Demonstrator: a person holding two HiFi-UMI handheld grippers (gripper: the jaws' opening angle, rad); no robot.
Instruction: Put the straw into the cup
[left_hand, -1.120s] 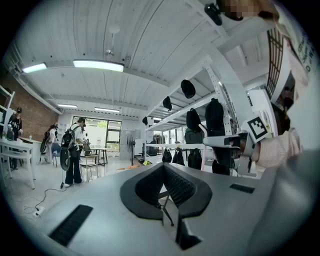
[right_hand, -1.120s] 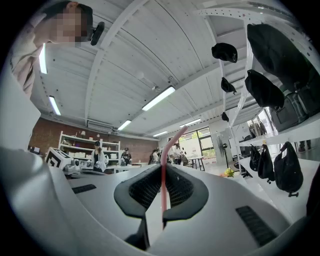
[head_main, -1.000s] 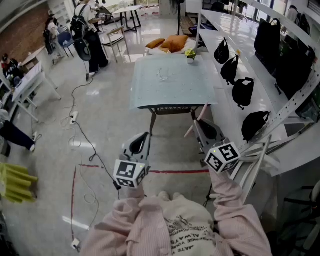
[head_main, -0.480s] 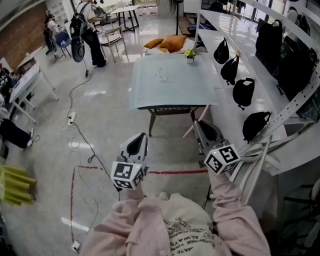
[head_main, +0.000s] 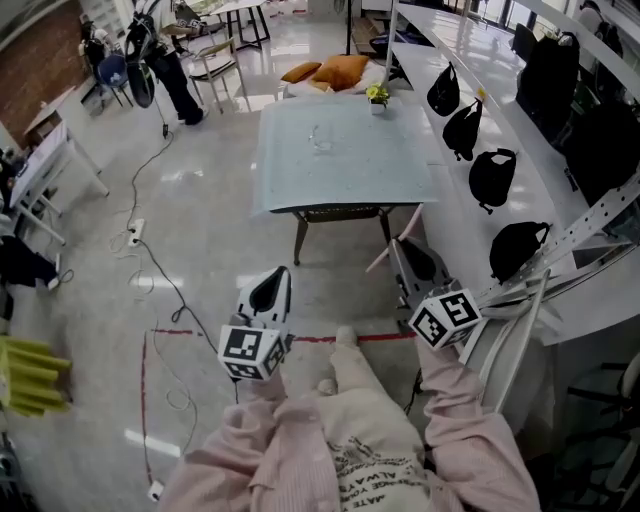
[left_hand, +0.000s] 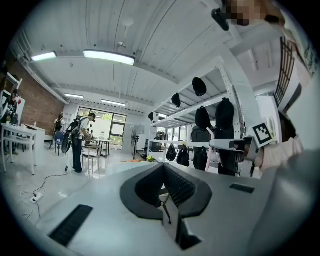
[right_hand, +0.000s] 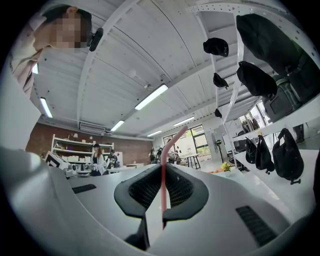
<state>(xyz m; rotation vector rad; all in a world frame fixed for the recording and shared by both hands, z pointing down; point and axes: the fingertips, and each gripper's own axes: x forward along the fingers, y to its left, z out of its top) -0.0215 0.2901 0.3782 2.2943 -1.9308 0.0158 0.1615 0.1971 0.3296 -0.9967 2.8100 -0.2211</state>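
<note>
While the right gripper (right_hand: 162, 190) clamps the pink straw (right_hand: 163, 165) low on a stem that looks light and crushable, well short of the glass table (head_main: 350, 180), the left gripper (left_hand: 166, 194) is clenched, empty.

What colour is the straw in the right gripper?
Pink; the straw shows best in the right gripper view, clamped between the jaws.

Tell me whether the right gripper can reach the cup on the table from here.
Probably not yet. The right gripper, shut on the pink straw, hangs well short of the table, and the cup stands mid-table. Nothing blocks the way; stepping closer should do.
</note>
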